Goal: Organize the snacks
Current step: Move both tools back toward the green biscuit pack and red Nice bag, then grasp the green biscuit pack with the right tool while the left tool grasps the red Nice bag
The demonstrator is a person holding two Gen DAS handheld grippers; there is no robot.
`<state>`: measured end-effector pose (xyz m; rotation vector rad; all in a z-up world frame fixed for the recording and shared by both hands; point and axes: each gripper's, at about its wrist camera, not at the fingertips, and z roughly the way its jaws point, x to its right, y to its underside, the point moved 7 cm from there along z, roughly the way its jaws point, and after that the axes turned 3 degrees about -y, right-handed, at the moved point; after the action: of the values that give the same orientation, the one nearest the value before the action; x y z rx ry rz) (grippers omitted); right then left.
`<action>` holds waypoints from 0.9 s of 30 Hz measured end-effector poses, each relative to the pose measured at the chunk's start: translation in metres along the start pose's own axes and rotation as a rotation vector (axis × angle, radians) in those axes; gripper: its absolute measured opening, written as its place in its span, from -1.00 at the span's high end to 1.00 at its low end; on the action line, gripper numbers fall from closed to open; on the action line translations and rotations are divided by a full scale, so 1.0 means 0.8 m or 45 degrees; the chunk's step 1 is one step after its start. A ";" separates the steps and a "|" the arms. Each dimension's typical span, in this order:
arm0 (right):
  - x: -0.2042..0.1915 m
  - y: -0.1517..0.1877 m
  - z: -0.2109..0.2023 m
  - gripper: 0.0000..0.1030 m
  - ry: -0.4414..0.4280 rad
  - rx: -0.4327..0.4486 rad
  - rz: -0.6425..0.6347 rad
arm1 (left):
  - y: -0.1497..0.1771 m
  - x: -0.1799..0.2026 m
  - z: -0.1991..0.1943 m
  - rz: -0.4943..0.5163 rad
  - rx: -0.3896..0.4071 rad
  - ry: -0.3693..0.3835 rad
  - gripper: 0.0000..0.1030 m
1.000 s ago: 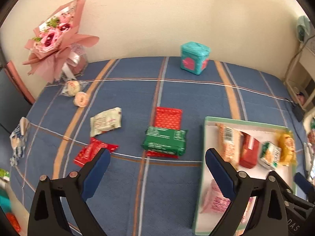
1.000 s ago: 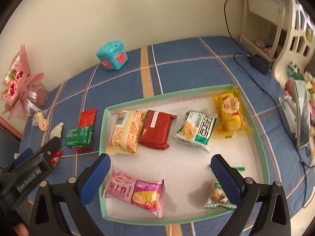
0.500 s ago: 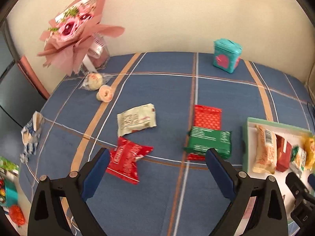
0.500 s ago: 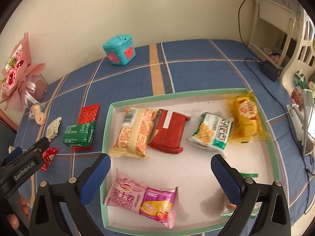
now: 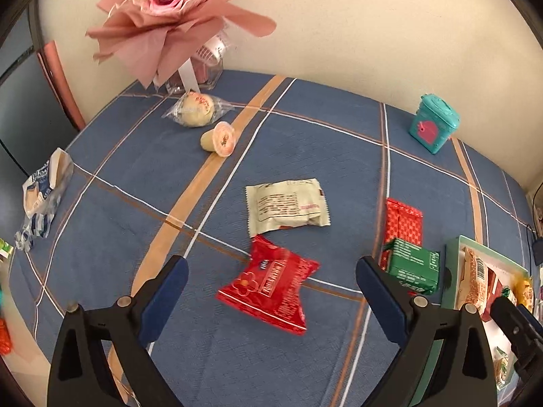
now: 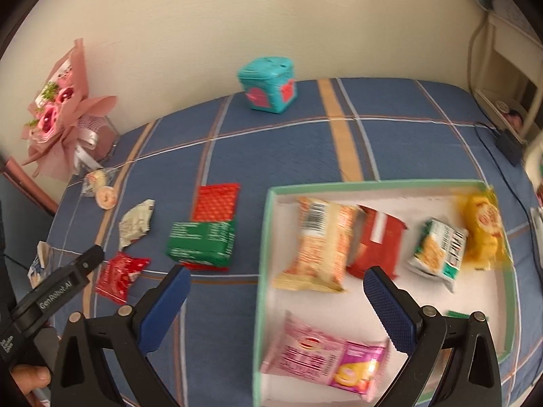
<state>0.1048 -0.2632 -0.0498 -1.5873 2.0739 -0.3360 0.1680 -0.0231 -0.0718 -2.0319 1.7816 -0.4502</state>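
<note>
Left gripper (image 5: 271, 291) spread wide, hovering over red snack packet (image 5: 271, 286) left of the green-rimmed tray (image 6: 268, 237). Right gripper (image 6: 276, 291) also spread, empty, over the tray's left wall.

Tray (image 6: 268, 237) at table's 4 o'clock, six packets in it. Just left of tray: block packet (image 5: 412, 266) lying on flat packet (image 5: 404, 225). Farther left, crinkled pouch (image 5: 271, 285) with pillow packet (image 5: 286, 205) directly behind. Two round cakes (image 5: 208, 120) at 10 o'clock, before bouquet (image 5: 173, 10). Tin (image 5: 432, 127) at 1 o'clock, by wall.
</note>
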 end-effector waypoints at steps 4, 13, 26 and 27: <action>-0.021 -0.008 0.018 -1.00 -0.053 -0.047 0.036 | -0.002 -0.018 0.011 -0.067 -0.039 0.015 -0.92; -0.069 -0.024 0.070 -0.85 -0.022 -0.148 -0.024 | -0.002 -0.025 0.041 -0.122 -0.117 0.081 -0.90; -0.098 -0.022 0.137 -0.72 0.014 -0.277 -0.058 | 0.013 -0.007 0.078 -0.085 -0.233 0.134 -0.57; -0.098 -0.022 0.141 -0.70 0.017 -0.286 -0.056 | 0.013 -0.006 0.079 -0.084 -0.237 0.138 -0.55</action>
<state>0.1939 -0.1816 -0.1180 -1.7657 2.1513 -0.1322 0.1892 -0.0142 -0.1322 -2.2375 1.8869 -0.4355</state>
